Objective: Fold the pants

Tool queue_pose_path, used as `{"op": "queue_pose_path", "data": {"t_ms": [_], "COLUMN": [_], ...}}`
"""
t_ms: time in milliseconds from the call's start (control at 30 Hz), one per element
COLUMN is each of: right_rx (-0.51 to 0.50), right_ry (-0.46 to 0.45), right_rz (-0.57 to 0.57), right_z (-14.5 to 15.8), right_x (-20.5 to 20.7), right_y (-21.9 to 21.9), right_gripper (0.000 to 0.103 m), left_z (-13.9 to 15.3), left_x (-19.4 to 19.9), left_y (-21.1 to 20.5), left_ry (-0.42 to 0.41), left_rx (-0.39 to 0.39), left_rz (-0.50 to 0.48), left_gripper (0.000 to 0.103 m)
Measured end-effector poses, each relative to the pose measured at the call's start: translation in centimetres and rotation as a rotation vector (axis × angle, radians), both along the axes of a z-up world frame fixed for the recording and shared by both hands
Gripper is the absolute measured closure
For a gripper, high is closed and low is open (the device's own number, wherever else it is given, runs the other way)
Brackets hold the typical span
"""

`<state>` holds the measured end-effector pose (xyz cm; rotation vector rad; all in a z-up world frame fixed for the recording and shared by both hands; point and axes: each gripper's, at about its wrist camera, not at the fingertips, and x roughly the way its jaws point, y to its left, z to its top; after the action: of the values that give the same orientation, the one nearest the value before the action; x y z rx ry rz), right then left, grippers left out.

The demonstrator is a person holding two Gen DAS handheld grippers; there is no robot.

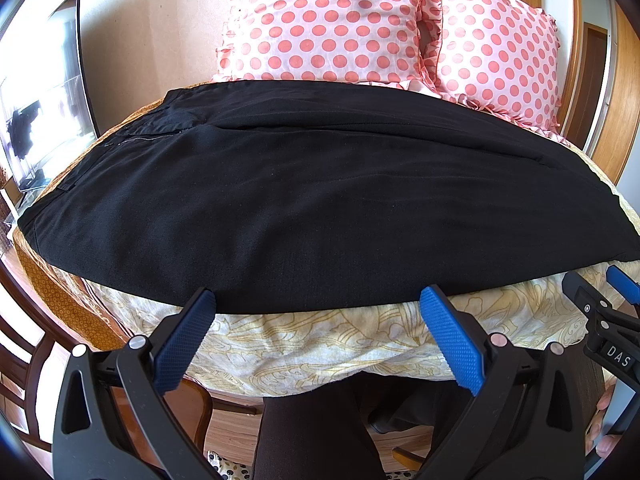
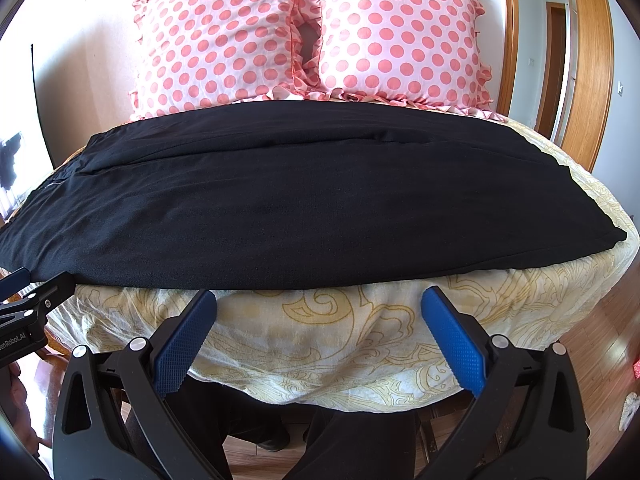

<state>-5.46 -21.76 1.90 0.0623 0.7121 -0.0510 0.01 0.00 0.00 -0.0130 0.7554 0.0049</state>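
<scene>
Black pants (image 1: 312,200) lie flat across the cloth-covered surface, waistband and zipper at the left, leg hems at the right. The same pants (image 2: 304,208) fill the middle of the right wrist view. My left gripper (image 1: 318,300) is open, its blue pads (image 1: 452,336) just short of the pants' near edge, holding nothing. My right gripper (image 2: 320,300) is also open and empty, hovering over the cloth in front of the near edge. The right gripper (image 1: 616,292) shows at the far right of the left wrist view, and the left gripper (image 2: 24,292) at the far left of the right one.
Two pink polka-dot pillows (image 1: 328,20) (image 2: 224,36) stand behind the pants. A cream patterned cloth (image 1: 320,344) drapes over the near edge. A person's dark-trousered legs (image 1: 312,432) are below. A wooden chair (image 1: 24,360) is at the left, a wooden door frame (image 2: 588,64) at the right.
</scene>
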Motion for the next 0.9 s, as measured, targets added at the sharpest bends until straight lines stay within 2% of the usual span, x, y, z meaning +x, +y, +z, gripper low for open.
{"op": "queue_pose_path", "data": {"t_ms": [433, 533, 633, 733, 800, 900], "right_rx": [-0.003, -0.006, 0.047, 0.034, 0.010, 0.018], "right_ry": [0.004, 0.041, 0.037, -0.028, -0.063, -0.065], "right_rz": [0.006, 0.077, 0.117, 0.075, 0.015, -0.108], "right_z": [0.1, 0.3, 1.7, 4.9, 6.9, 8.9], "right_x": [-0.1, 0.1, -0.6, -0.6, 0.7, 5.4], "right_y": [0.2, -0.3, -2.0, -4.7, -6.9, -11.4], "right_gripper": [0.001, 0.001, 0.001, 0.001, 0.001, 0.001], "left_z": [0.2, 0.4, 1.2, 3.5, 5.0, 6.9], "left_x": [0.2, 0.4, 0.2, 0.1, 0.9, 3.3], "left_y": [0.2, 0.5, 0.7, 1.6, 1.8, 2.3], "left_ry": [0.007, 0.031, 0.050, 0.004, -0.047, -0.144], "left_rx": [0.001, 0.007, -0.028, -0.077, -0.069, -0.026], "left_rz": [-0.001, -0.023, -0.077, -0.121, -0.112, -0.067], "left_gripper": [0.002, 0.002, 0.002, 0.002, 0.002, 0.002]}}
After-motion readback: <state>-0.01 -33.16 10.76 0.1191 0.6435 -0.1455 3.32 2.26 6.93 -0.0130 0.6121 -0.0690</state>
